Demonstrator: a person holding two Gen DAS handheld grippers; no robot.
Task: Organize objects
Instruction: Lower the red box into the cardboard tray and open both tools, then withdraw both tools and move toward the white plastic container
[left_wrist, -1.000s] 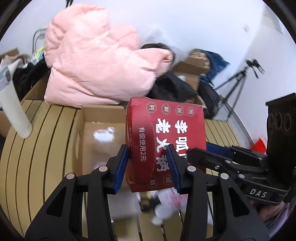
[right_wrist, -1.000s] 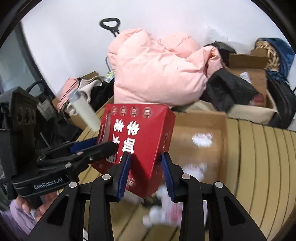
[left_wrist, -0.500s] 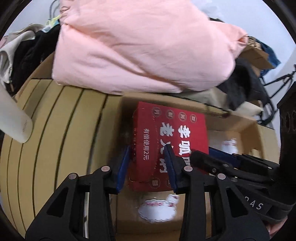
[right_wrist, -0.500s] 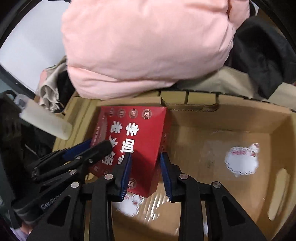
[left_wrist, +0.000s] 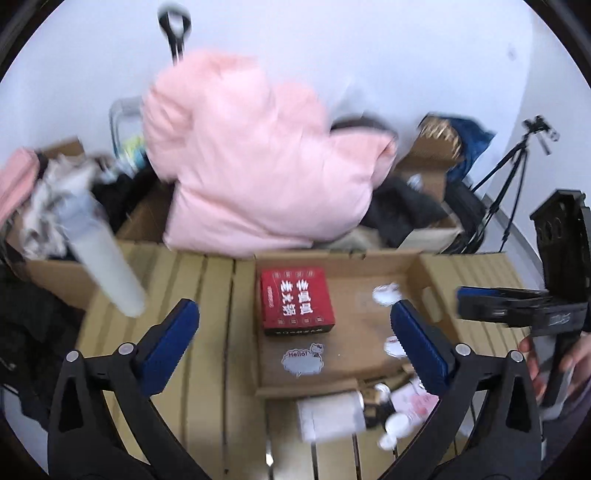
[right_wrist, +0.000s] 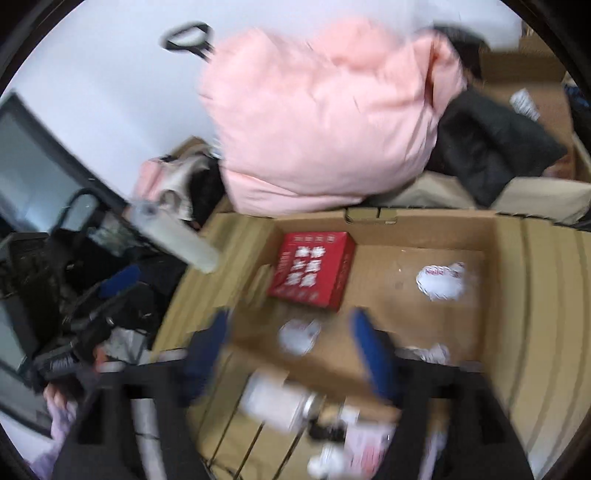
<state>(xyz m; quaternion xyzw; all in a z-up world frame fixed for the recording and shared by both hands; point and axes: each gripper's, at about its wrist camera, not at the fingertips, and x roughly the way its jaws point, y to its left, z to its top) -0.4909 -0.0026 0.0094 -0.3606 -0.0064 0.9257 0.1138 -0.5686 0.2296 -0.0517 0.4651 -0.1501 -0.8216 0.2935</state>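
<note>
Both my grippers are opening with nothing between the jaws: left gripper (left_wrist: 295, 325) spread wide, right gripper (right_wrist: 291, 350) also apart, blurred. The red box (left_wrist: 296, 302) lies flat in the cardboard box (left_wrist: 373, 254), tucked against its far left corner, lettered face up, touching neither set of pads. So the step reads as release and back off, placement looks done. To do it well I'd pull both grippers up and clear without clipping the carton's near wall, keep the jaws wide so a pad doesn't drag the red box out of its corner, then go for the loose stuff in front: a white roll-like item (left_wrist: 330, 415) and small pink-white pieces beside it. Hard to read: the right wrist view is motion-smeared, so my right fingers' edges and the clutter below them are mush. Can't identify the small items. White stickers (left_wrist: 301, 360) on the carton floor, one says Hello. A pink padded bundle (left_wrist: 258, 166) hides whatever is behind the carton. A pale tube (left_wrist: 107, 269) at left is cut off by blur.
</note>
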